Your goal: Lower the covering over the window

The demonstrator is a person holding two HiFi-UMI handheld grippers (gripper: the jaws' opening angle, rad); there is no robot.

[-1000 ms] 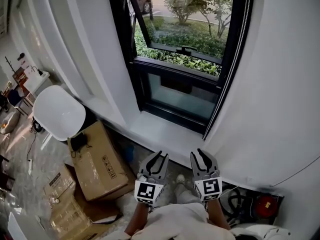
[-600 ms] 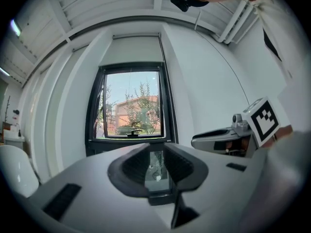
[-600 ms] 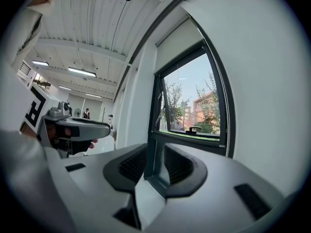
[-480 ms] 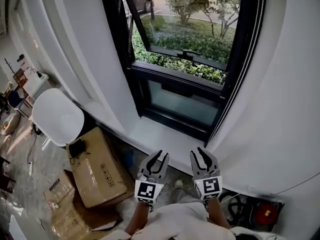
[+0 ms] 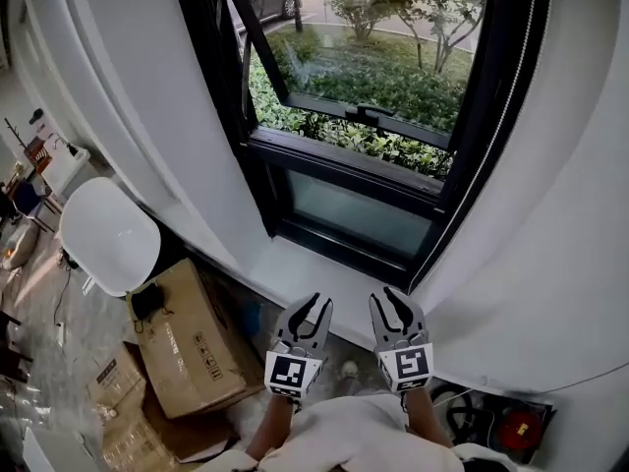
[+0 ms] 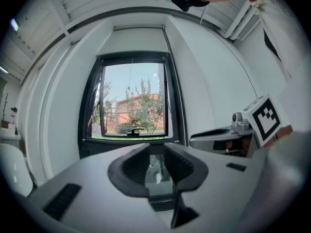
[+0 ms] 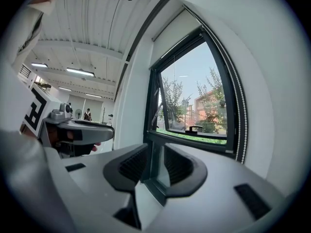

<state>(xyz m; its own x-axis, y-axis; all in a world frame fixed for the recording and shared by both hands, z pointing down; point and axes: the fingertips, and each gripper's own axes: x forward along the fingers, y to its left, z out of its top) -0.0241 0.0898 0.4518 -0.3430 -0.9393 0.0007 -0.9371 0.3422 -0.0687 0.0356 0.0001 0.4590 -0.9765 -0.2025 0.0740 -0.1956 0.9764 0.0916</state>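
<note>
A black-framed window (image 5: 364,116) fills the wall ahead, its upper sash tilted open. In the left gripper view the white covering (image 6: 138,41) sits rolled up across the top of the window (image 6: 133,101). A white bead chain (image 5: 511,96) hangs down the right side of the frame, and it shows too in the right gripper view as a chain (image 7: 236,115). My left gripper (image 5: 307,313) and right gripper (image 5: 393,308) are held level side by side, short of the sill. Both are open with nothing between their fingers. Neither touches the chain.
A white windowsill (image 5: 314,278) runs below the window. Cardboard boxes (image 5: 182,337) and a white chair (image 5: 108,234) stand at the left on the floor. A red object with coiled cables (image 5: 516,429) lies at the lower right by the wall.
Both grippers and the head have moved forward together toward the window, which looks larger and nearer now. The jaws are unchanged.
</note>
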